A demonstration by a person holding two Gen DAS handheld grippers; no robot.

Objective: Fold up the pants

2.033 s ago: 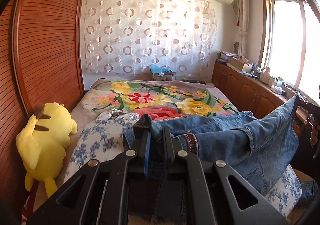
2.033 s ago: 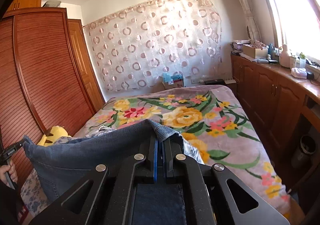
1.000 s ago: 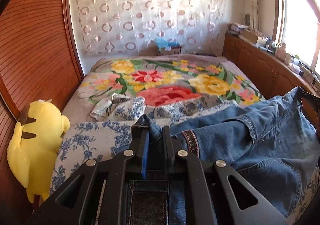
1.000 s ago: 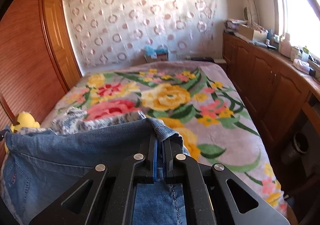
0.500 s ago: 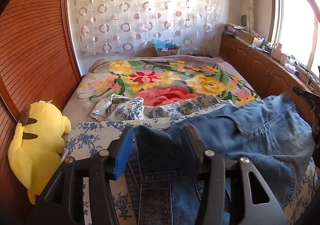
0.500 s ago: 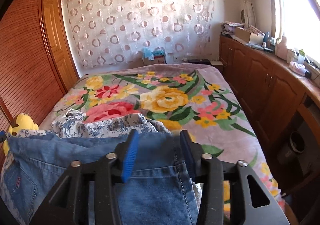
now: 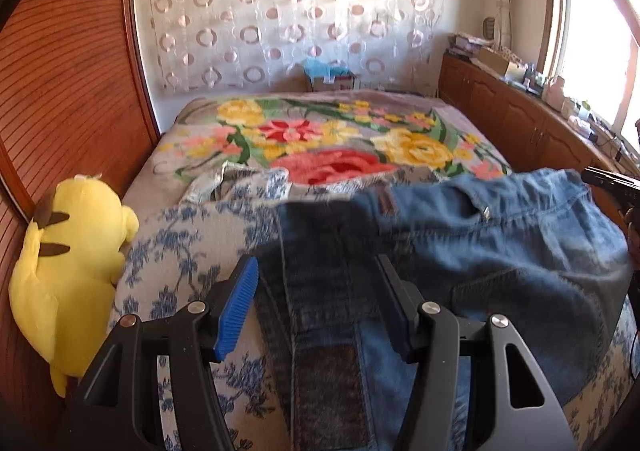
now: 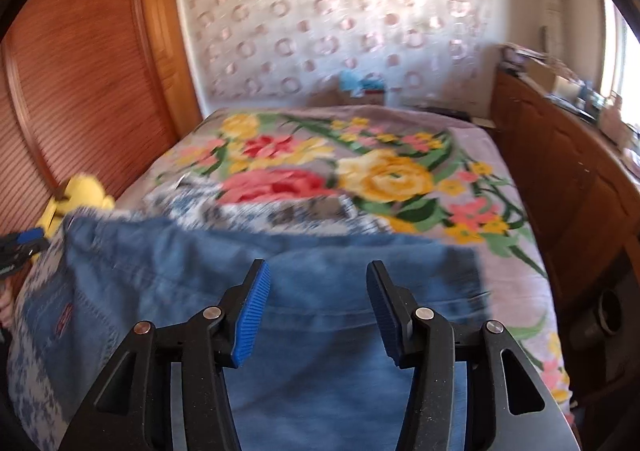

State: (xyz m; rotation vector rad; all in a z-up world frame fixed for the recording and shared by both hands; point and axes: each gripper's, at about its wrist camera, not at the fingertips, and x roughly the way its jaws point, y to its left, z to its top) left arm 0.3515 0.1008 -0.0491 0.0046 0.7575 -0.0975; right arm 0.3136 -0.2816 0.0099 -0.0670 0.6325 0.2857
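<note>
A pair of blue denim pants (image 7: pixel 480 243) lies spread on the near end of the bed, waistband toward the far side; it also shows in the right wrist view (image 8: pixel 280 275). My left gripper (image 7: pixel 316 283) is open and empty, its jaws wide apart just above the left part of the pants. My right gripper (image 8: pixel 316 291) is open and empty, jaws wide apart above the right part of the pants. The right wrist view is blurred by motion. The tip of the other gripper shows at each view's edge.
A blue-and-white floral cloth (image 7: pixel 192 251) lies under the pants on the flowered bedspread (image 7: pixel 340 139). A yellow plush toy (image 7: pixel 68 251) sits at the bed's left edge against the wooden wardrobe (image 7: pixel 72 91). Wooden cabinets (image 8: pixel 568 187) run along the right.
Both grippers were shut on the pants' waistband and holding it up; they lowered it to the bed, opened and let go. The pants now lie flat and both grippers have drawn back.
</note>
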